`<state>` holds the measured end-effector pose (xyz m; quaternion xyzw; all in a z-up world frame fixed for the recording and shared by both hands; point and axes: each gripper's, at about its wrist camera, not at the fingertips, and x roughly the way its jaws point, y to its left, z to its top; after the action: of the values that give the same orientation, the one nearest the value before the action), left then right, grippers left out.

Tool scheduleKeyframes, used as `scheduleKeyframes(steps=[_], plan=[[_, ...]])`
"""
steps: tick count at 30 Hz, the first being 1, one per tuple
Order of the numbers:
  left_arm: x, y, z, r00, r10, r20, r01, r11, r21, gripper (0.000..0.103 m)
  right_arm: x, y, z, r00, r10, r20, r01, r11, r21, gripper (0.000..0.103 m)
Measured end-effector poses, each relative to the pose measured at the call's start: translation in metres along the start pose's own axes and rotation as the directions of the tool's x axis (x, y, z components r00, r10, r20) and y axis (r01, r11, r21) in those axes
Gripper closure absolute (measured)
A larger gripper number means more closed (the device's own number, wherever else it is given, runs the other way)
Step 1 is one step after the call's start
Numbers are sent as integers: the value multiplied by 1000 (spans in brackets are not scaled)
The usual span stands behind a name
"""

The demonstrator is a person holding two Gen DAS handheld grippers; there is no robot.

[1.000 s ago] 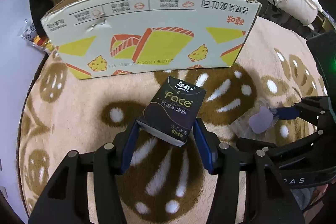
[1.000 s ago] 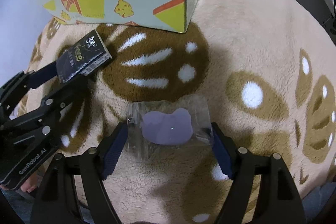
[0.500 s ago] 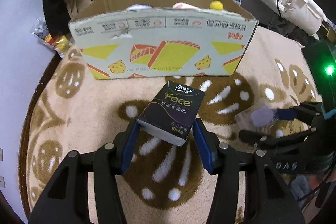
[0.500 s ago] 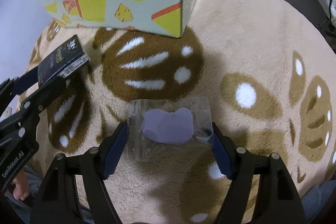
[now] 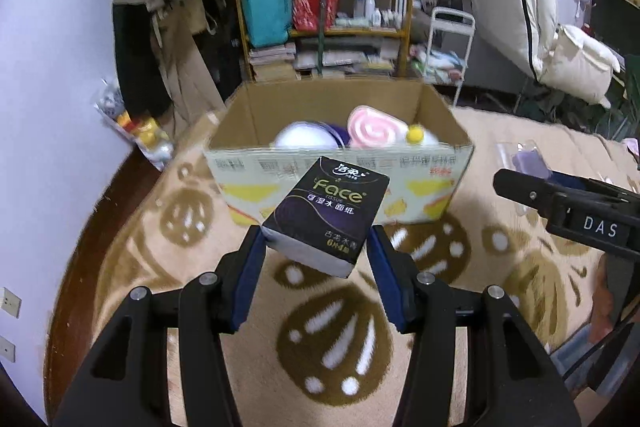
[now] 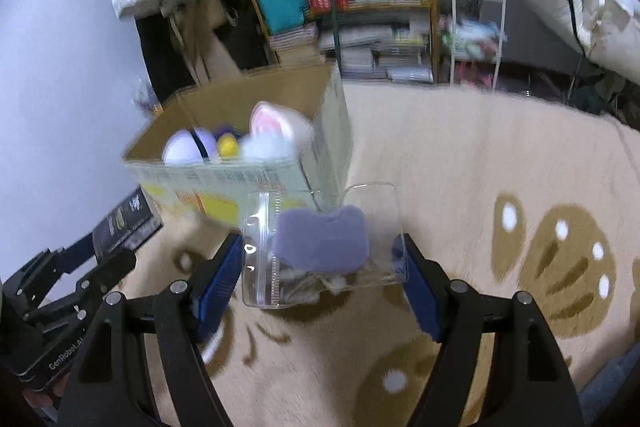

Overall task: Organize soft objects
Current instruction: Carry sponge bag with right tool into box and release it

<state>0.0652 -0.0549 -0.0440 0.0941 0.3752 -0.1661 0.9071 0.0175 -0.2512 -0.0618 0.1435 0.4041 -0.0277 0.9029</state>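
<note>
Beige carpet [image 5: 248, 307] with brown paw prints lies under an open cardboard box [image 5: 340, 183] that already holds plush toys [image 5: 372, 131]. Left gripper [image 5: 316, 255] has its jaws clamped on a black tissue pack [image 5: 326, 215], lifted in front of the box. Right gripper [image 6: 324, 263] clamps a clear zip bag [image 6: 316, 247] with a purple sponge [image 6: 322, 241] inside, also raised above the carpet near the box.

"Face TISSUE" printed on black tissue pack [image 5: 326, 211]; "DAS" on right gripper [image 5: 524, 169] body; "GenRobot.AI" on left gripper [image 6: 116, 247] body.
</note>
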Motion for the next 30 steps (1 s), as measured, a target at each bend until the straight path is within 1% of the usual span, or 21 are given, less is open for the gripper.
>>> scheduleKeyframes(steps=[2,5,7,10,14,16,18,20,24,27,30], plan=[[-9,3,8,999,20,35,-21,1000,5,51,-8,-1,9,999,10,36,-10,1000,-3,23],[-29,5,22,989,81,121,-84,996,25,51,-14,-2,23,997,41,71,-41,999,3,23],[-37,9,30,986,78,146,-80,997,12,52,-14,1,37,994,41,102,-41,999,-9,23],[-45,11,45,978,86,188,-91,996,22,54,-16,9,49,984,82,157,-78,996,-32,23],[-38,10,68,969,90,232,-106,993,56,56,-11,15,65,974,108,201,-99,994,-54,23],[-22,12,76,975,66,214,-80,995,59,56,-2,17,72,975,114,191,-106,993,-53,23],[3,21,83,987,52,154,-57,998,29,57,10,18,79,976,122,180,-114,992,-58,23],[18,29,82,993,44,114,-43,999,-6,57,21,19,84,981,110,161,-100,993,-67,23],[36,42,72,998,26,55,-22,997,-80,57,39,23,87,983,120,137,-107,990,-97,23],[44,41,67,998,49,30,-47,996,-72,57,49,28,87,984,138,110,-126,986,-106,23],[48,39,63,998,54,23,-52,996,-70,55,55,33,89,987,130,99,-116,984,-134,23]])
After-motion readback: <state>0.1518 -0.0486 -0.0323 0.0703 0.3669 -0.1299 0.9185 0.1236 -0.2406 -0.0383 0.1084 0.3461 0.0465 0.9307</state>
